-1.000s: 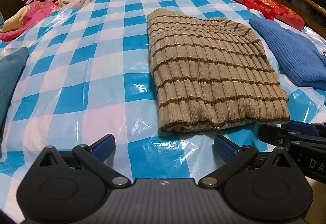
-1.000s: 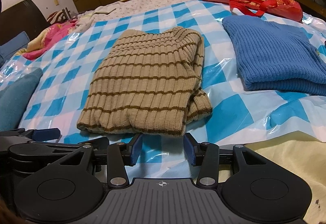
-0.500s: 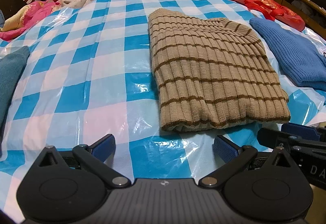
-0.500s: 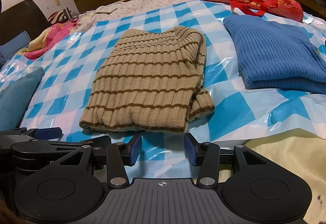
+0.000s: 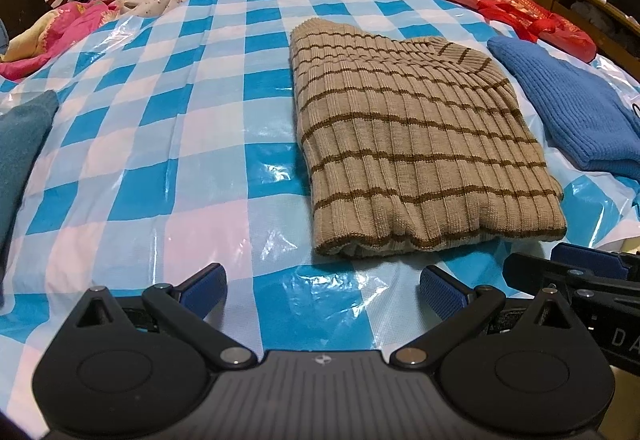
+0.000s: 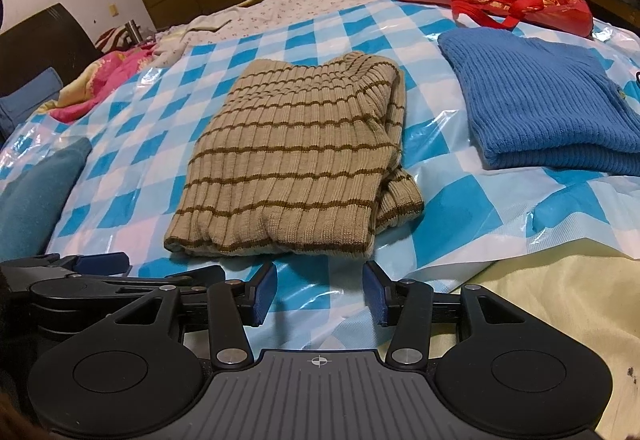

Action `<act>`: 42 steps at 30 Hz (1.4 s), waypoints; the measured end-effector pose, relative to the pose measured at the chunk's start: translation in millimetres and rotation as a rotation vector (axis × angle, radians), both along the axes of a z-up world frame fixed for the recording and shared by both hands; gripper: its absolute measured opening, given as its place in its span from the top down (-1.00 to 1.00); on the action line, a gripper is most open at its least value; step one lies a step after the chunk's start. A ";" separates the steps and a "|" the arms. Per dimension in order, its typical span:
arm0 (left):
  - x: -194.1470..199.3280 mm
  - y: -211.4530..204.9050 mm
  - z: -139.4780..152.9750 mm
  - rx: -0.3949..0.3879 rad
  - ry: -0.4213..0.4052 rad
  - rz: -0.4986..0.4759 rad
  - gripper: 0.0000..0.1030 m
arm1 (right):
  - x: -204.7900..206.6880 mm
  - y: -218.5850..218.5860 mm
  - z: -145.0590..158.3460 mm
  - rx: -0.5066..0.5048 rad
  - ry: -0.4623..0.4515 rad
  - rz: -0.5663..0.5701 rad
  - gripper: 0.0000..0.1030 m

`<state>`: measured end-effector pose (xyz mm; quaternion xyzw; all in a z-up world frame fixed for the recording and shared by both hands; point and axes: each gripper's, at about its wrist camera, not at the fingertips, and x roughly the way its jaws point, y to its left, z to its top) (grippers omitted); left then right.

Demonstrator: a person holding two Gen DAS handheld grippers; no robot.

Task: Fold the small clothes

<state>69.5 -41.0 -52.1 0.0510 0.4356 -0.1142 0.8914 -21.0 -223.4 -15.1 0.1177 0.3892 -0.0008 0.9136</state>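
Striped sweater (image 6: 296, 168) folded on checked sheet (image 5: 160, 144). Right view alone shows its tucked sleeve (right edge); left view shows only the flat fold. Both grippers angled down, just short of the hem: left gripper (image 5: 322, 286) spread empty; right gripper (image 6: 319, 292) parted, empty.

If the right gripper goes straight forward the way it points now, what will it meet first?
Probably the checked plastic sheet just ahead of the open right gripper, then the near hem of the folded striped sweater. Nothing else lies between; depth is hard to judge.
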 end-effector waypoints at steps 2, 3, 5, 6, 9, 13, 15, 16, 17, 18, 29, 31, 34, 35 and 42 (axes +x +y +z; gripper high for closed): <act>-0.1 0.1 0.2 -0.001 -0.001 0.000 -1.00 | -0.5 -0.3 0.0 0.002 -0.001 0.000 0.07; -0.1 0.1 0.3 0.000 0.000 0.000 -1.00 | -0.6 -0.5 0.0 0.003 -0.001 -0.001 0.07; -0.1 0.2 0.3 0.000 -0.001 0.000 -1.00 | -0.6 -0.6 0.0 0.003 -0.001 -0.001 0.07; -0.2 0.3 0.4 0.000 0.000 0.000 -1.00 | -0.6 -0.5 0.0 0.002 -0.001 -0.001 0.07; -0.4 0.2 0.5 0.000 0.000 0.000 -1.00 | -0.4 -0.6 0.0 0.002 -0.001 0.000 0.06; -0.5 0.4 0.6 0.000 0.000 0.000 -1.00 | -0.2 -0.9 0.1 0.001 -0.001 0.000 0.06; -0.7 0.7 1.0 -0.002 0.001 0.000 -1.00 | -0.8 -0.5 0.1 -0.001 -0.001 -0.004 0.06; -1.1 1.3 1.6 -0.004 0.001 0.001 -1.00 | -1.0 -0.3 0.1 -0.002 -0.001 -0.006 0.06; -1.2 1.9 1.9 -0.005 0.001 0.001 -1.00 | -1.2 -0.2 -0.1 -0.002 -0.001 -0.009 0.06; -1.4 2.4 2.4 -0.007 0.000 0.002 -1.00 | -1.1 0.0 -0.4 -0.003 -0.001 -0.013 0.06; -1.3 6.5 3.5 -0.018 -0.003 0.016 -1.00 | 0.3 1.9 -2.1 -0.025 0.009 -0.020 0.06; -1.9 6.4 3.7 -0.015 -0.007 0.015 -1.00 | 0.3 2.1 -2.1 -0.025 0.009 -0.021 0.06; -2.5 5.8 3.2 -0.007 -0.008 0.011 -1.00 | 0.4 2.0 -2.2 -0.025 0.010 -0.021 0.06; -2.6 5.6 3.1 -0.005 -0.008 0.011 -1.00 | 0.5 2.2 -2.2 -0.026 0.011 -0.021 0.06; -4.9 7.8 5.0 -0.002 -0.021 0.017 -1.00 | 1.2 3.2 -2.9 -0.036 0.018 -0.025 0.06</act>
